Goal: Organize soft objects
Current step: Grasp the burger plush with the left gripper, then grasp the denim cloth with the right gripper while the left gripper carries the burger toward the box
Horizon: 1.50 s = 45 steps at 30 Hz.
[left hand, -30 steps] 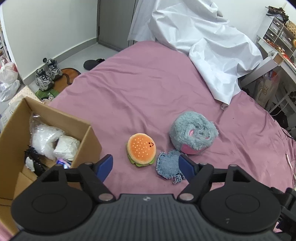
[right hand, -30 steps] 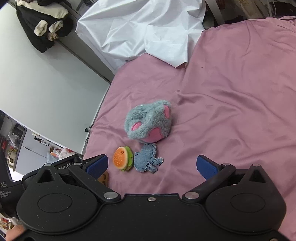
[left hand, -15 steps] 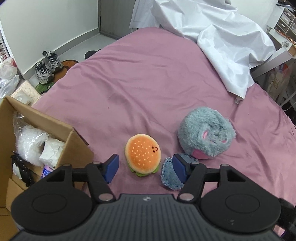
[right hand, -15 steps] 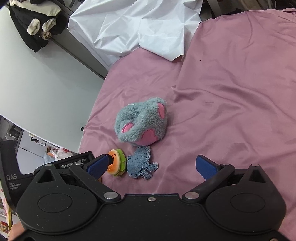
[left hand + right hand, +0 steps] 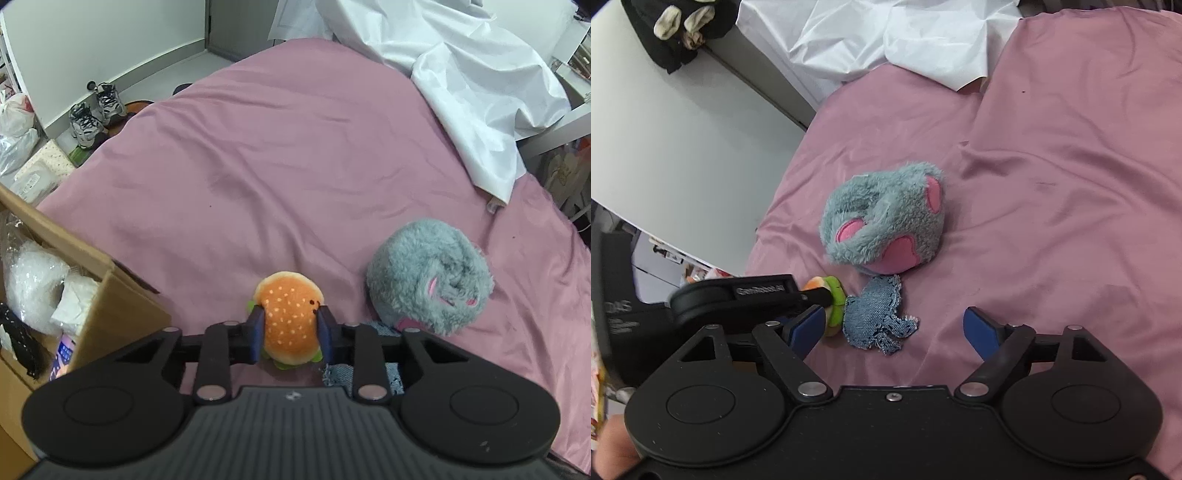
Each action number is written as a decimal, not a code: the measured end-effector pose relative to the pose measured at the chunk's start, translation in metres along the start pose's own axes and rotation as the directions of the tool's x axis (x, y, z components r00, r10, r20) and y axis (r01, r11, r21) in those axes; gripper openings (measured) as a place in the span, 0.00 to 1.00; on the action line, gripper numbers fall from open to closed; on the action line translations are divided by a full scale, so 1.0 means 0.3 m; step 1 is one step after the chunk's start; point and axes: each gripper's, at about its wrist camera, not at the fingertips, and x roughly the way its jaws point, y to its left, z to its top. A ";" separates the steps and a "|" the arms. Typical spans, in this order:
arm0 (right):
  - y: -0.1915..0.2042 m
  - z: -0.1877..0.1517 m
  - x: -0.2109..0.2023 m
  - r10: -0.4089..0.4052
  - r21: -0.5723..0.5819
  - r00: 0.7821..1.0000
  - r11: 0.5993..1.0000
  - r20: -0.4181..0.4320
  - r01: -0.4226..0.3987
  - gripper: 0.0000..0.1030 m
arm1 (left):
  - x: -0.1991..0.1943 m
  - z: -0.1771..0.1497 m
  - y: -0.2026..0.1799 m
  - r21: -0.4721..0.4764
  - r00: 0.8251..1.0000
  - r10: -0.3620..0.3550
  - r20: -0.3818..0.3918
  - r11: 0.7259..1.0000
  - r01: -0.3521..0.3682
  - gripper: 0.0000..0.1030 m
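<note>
denim scrap (image 5: 373,365) mostly hidden behind left gripper (image 5: 290,334), perhaps

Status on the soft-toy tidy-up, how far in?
Early. Nothing visibly sorted yet: the cardboard box shows only bags and packaging. In hand: left gripper is shut on the burger plush. Left on the bed: grey plush and denim scrap; right gripper is open, empty.
</note>
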 end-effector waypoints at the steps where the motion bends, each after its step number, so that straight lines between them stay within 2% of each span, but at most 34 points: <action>1: 0.006 0.000 0.010 -0.006 -0.013 1.000 1.000 -0.001 0.006 0.79 | -0.006 0.002 0.004 0.000 1.000 -0.006 0.001 1.000 0.006 0.27; 10: 0.082 -0.019 0.077 -0.050 -0.152 0.999 0.987 -0.004 0.048 0.79 | -0.076 0.020 0.029 -0.009 0.999 -0.047 0.027 0.999 0.048 0.27; 13: 0.103 -0.032 0.092 -0.053 -0.195 0.998 0.980 -0.012 0.050 0.73 | -0.103 0.017 0.040 -0.010 0.998 -0.056 0.042 0.998 0.057 0.27; 15: 0.118 -0.042 0.104 -0.070 -0.235 0.997 0.970 -0.022 0.063 0.59 | -0.120 0.013 0.048 -0.013 0.997 -0.063 0.045 0.998 0.064 0.27; 16: 0.125 -0.046 0.111 -0.091 -0.257 0.996 0.963 -0.024 0.082 0.43 | -0.128 0.010 0.053 -0.014 0.997 -0.065 0.047 0.998 0.065 0.27; 18: 0.129 -0.053 0.114 -0.121 -0.296 0.992 0.949 -0.019 0.110 0.26 | -0.145 0.006 0.060 -0.015 0.997 -0.064 0.052 0.998 0.064 0.27; 19: 0.131 -0.054 0.113 -0.118 -0.300 0.993 0.948 -0.025 0.105 0.21 | -0.153 0.003 0.065 -0.017 0.997 -0.063 0.054 0.998 0.064 0.27; 23: 0.146 -0.061 0.080 -0.108 -0.306 0.994 0.947 -0.020 0.097 0.11 | -0.198 -0.009 0.092 -0.024 0.996 -0.055 0.069 0.998 0.057 0.27; 45: 0.227 -0.100 -0.148 -0.046 -0.309 0.994 0.948 0.095 0.073 0.08 | -0.447 -0.082 0.232 -0.040 0.989 -0.039 0.144 0.998 0.046 0.27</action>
